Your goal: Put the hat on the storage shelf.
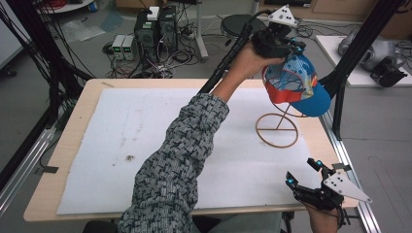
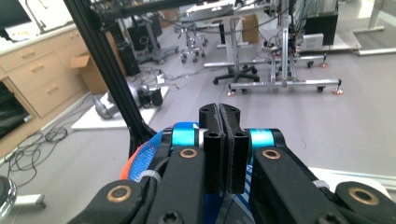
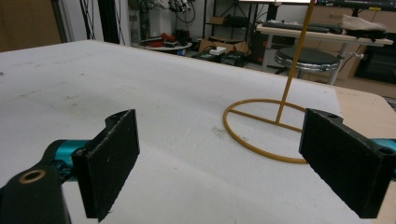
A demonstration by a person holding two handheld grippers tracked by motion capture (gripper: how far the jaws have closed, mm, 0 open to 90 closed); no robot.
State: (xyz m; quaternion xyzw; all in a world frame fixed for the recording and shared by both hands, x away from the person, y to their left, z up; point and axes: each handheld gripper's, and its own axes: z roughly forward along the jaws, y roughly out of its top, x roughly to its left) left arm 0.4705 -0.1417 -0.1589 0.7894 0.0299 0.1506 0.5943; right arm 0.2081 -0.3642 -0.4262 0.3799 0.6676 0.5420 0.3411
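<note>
A blue, white and orange cap point(image 1: 305, 94) hangs tilted, its inside showing, over the top of a thin wire stand point(image 1: 277, 130) at the table's far right. My left gripper point(image 1: 294, 48) has reached across to the cap's upper edge. Its jaws are pressed together, and in the left gripper view point(image 2: 224, 116) the cap's fabric point(image 2: 142, 161) lies just beneath them. My right gripper point(image 1: 301, 170) hovers open near the front right corner. In the right gripper view point(image 3: 222, 126) nothing sits between its fingers, and the stand's ring base point(image 3: 261, 140) lies a short way ahead.
A white foam mat point(image 1: 145, 141) covers most of the wooden table point(image 1: 73, 126). A black frame post point(image 1: 340, 92) rises close behind the cap at the right edge. Computers and cables point(image 1: 155, 34) sit on the floor beyond the table.
</note>
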